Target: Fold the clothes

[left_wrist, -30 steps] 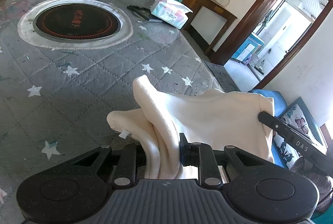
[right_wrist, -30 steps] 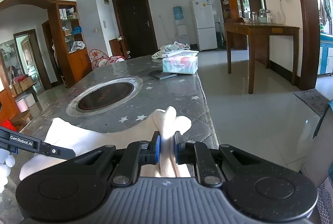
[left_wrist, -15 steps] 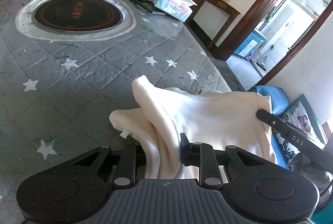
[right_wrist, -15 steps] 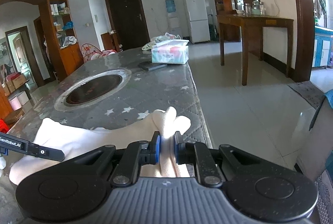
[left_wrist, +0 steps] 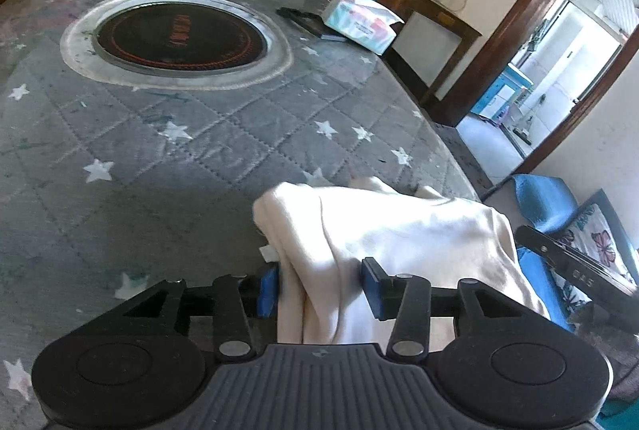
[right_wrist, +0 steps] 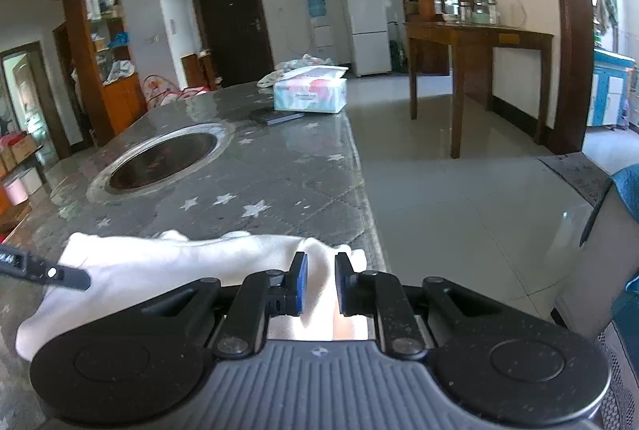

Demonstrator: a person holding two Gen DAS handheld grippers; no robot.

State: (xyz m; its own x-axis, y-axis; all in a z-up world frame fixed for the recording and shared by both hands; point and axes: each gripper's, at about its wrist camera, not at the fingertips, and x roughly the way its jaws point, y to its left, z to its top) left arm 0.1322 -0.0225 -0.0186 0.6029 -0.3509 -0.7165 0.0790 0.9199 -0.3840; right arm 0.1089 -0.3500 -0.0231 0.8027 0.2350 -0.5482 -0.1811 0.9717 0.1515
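- I have the cream garment (left_wrist: 403, 230) at the near right corner of the worktop (left_wrist: 199, 158), bunched, with one side draping over the near edge.
- Left gripper (left_wrist: 319, 286): jaws parted, blue pads clear of the cloth on the right side, so released; a thick fold stands between them.
- Right gripper (right_wrist: 319, 282): jaws parted as well, and a ridge of cloth runs through the gap without being pinched.
- My judgement: both tools sit at opposite ends of one edge, which suits either letting go after laying a fold or closing to lift it. The frames fit both.
- Tissue box (right_wrist: 309, 92) and the round burner (left_wrist: 179, 38) lie far off, clear of the folding area.
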